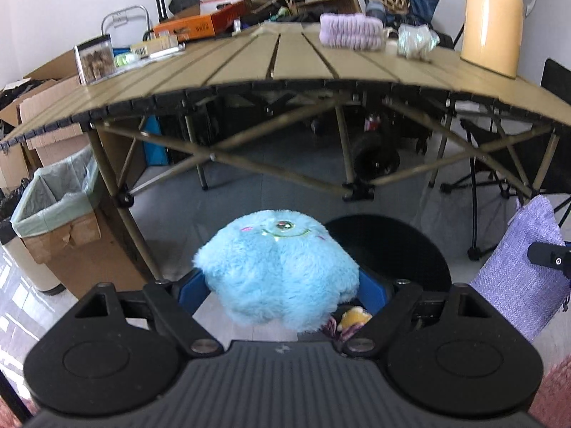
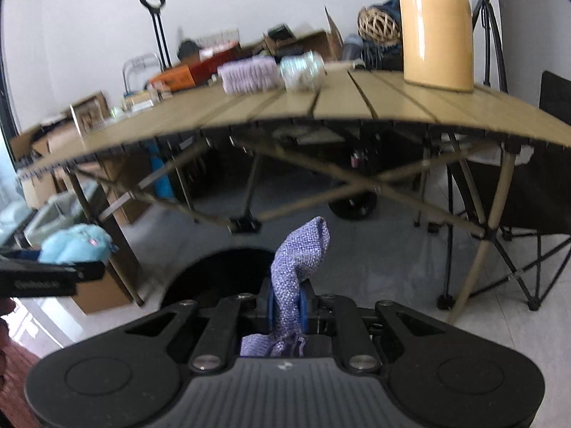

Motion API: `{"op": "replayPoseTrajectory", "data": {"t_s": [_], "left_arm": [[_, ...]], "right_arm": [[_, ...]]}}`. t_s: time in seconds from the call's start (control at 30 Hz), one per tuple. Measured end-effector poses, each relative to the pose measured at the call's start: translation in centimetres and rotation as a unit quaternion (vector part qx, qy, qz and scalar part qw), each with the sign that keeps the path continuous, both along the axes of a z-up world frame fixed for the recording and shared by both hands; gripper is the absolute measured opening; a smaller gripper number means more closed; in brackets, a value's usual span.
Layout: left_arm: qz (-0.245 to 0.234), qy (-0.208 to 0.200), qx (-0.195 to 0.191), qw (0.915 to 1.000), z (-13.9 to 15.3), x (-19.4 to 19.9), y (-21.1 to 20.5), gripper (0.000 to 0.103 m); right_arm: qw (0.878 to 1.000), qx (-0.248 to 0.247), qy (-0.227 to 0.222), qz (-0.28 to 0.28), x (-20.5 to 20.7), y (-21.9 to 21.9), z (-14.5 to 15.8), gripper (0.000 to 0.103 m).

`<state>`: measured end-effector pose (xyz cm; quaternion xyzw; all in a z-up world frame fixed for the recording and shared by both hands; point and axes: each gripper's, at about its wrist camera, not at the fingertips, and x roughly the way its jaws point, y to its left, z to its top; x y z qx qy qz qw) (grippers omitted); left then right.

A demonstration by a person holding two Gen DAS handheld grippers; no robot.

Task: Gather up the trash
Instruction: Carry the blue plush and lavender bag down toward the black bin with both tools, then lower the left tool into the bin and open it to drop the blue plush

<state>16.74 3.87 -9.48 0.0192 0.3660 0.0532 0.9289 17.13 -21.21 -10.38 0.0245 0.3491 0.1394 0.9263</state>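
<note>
A fluffy light-blue plush toy (image 1: 278, 271) with a stitched smiling face fills my left gripper (image 1: 282, 285), whose blue fingers (image 1: 191, 290) press it from both sides. The same plush (image 2: 76, 242) and gripper body show at the left edge of the right wrist view. My right gripper (image 2: 287, 303) is shut on a purple woven pouch (image 2: 299, 253) that sticks up between the pads. That pouch (image 1: 517, 278) hangs at the right of the left wrist view. Both grippers hover in front of the table, above a black round shape (image 1: 392, 249) on the floor.
A cardboard box lined with a green bag (image 1: 53, 207) stands on the floor at the left. The slatted folding table (image 1: 285, 60) carries a purple rolled cloth (image 1: 351, 30), crumpled wrap (image 1: 415, 41), a yellow jug (image 1: 494, 21), an orange box (image 1: 207, 23) and a photo frame (image 1: 94, 59). A folding chair (image 2: 535, 235) stands at the right.
</note>
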Motion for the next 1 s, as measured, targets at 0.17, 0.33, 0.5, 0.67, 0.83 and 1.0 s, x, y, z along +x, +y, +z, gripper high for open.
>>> {"op": "replayPoseTrajectory", "data": {"t_s": [0.17, 0.33, 0.5, 0.67, 0.83, 1.0], "left_arm": [[-0.007, 0.027, 0.000, 0.9996, -1.2, 0.4, -0.3, 0.086], [-0.009, 0.049, -0.012, 0.9987, -1.6, 0.9, -0.3, 0.086], [-0.011, 0.071, -0.019, 0.9972, -1.9, 1.8, -0.8, 0.086], [-0.009, 0.104, -0.023, 0.9942, -2.7, 2.9, -1.2, 0.086], [-0.001, 0.135, -0.036, 0.9902, -3.3, 4.2, -1.4, 0.086], [0.006, 0.154, -0.040, 0.9873, -3.8, 5.3, -1.9, 0.086]], "right_arm": [[1.000, -0.017, 0.026, -0.005, 0.3, 0.1, -1.6, 0.013], [0.999, -0.028, 0.041, -0.010, 0.7, 0.1, -2.4, 0.013], [0.998, -0.036, 0.058, -0.017, 1.3, 0.0, -3.2, 0.013], [0.996, -0.041, 0.071, -0.020, 1.7, 0.0, -3.9, 0.013], [0.995, -0.044, 0.082, -0.019, 2.3, 0.2, -4.5, 0.013], [0.995, -0.049, 0.090, -0.016, 2.8, 0.3, -5.1, 0.013]]}}
